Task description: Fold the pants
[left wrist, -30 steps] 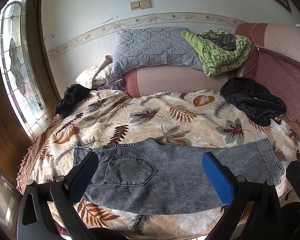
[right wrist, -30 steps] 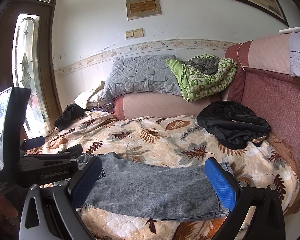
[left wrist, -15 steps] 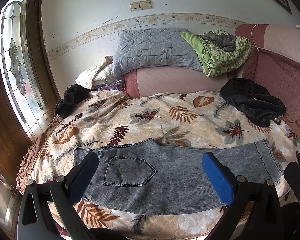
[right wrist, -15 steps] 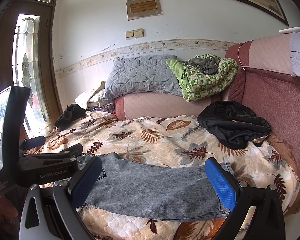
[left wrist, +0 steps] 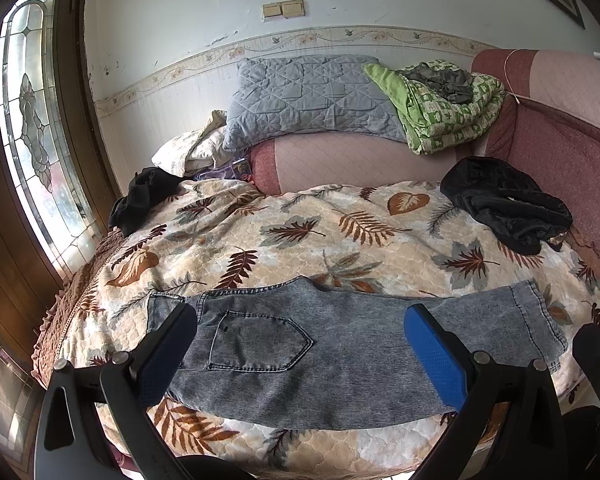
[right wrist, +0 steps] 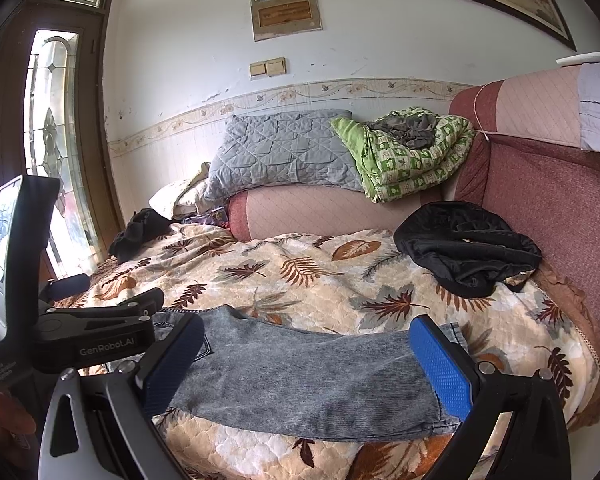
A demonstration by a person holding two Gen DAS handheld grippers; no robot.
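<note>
Grey denim pants (left wrist: 320, 352) lie flat along the near edge of the leaf-print bedspread (left wrist: 300, 240), folded lengthwise with a back pocket up, waist at the left, hems at the right. They also show in the right wrist view (right wrist: 300, 380). My left gripper (left wrist: 300, 356) is open and empty, hovering above the waist half. My right gripper (right wrist: 304, 368) is open and empty above the leg half. The left gripper's body (right wrist: 80, 340) shows at the left of the right wrist view.
A black garment (left wrist: 508, 204) lies at the bed's far right, another dark garment (left wrist: 144, 196) at the far left. A grey pillow (left wrist: 312, 100) and a green blanket (left wrist: 440, 108) rest on the pink sofa back (left wrist: 360, 160). A glass door (left wrist: 32, 140) stands at the left.
Hardly anything: both views shift slightly, and the pants and both open grippers stay as they were.
</note>
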